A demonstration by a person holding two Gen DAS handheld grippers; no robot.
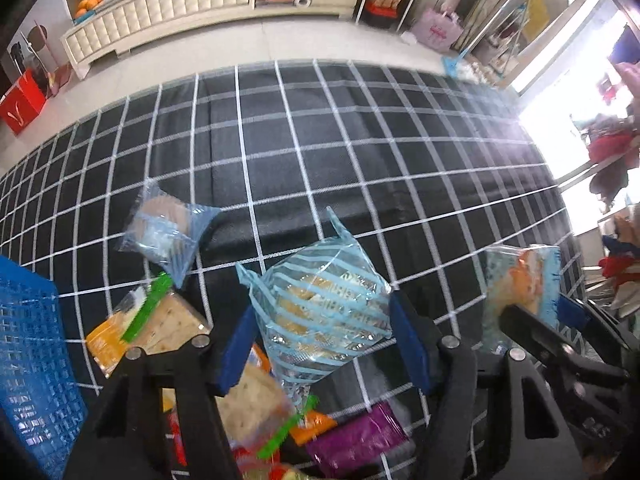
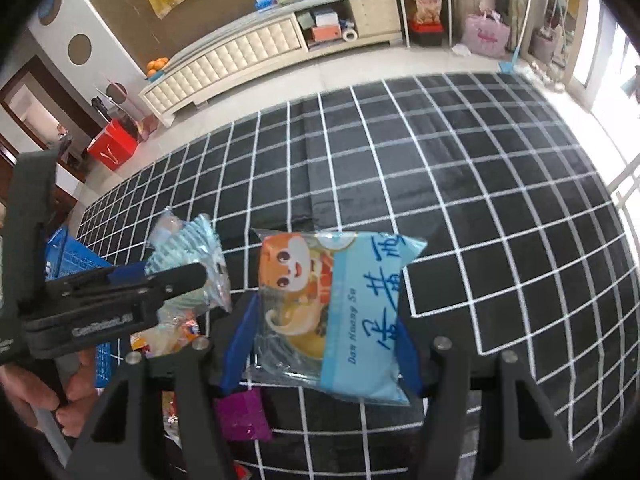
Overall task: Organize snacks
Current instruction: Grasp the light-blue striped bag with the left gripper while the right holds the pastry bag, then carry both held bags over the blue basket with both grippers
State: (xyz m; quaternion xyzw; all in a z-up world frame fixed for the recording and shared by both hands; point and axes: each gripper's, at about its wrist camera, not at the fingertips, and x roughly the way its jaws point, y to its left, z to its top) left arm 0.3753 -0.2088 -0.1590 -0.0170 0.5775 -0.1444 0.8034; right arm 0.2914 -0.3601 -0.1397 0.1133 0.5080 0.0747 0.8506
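Note:
My left gripper (image 1: 320, 332) is shut on a clear snack bag with pale blue stripes (image 1: 320, 304), held above the black checked cloth (image 1: 320, 140). My right gripper (image 2: 320, 344) is shut on a light blue snack packet with a cartoon animal (image 2: 332, 312). That packet (image 1: 524, 288) and the right gripper (image 1: 560, 320) show at the right of the left wrist view. The left gripper (image 2: 160, 276) with its striped bag (image 2: 192, 256) appears at the left of the right wrist view. A blue basket (image 1: 32, 360) stands at the left edge.
Loose snacks lie on the cloth: a clear blue packet (image 1: 164, 232), cracker packs with green strips (image 1: 148, 320), a purple packet (image 1: 356, 440). A hand (image 2: 36, 396) holds the left tool. A cream cabinet (image 1: 180, 12) and a red box (image 1: 22, 102) stand on the floor beyond.

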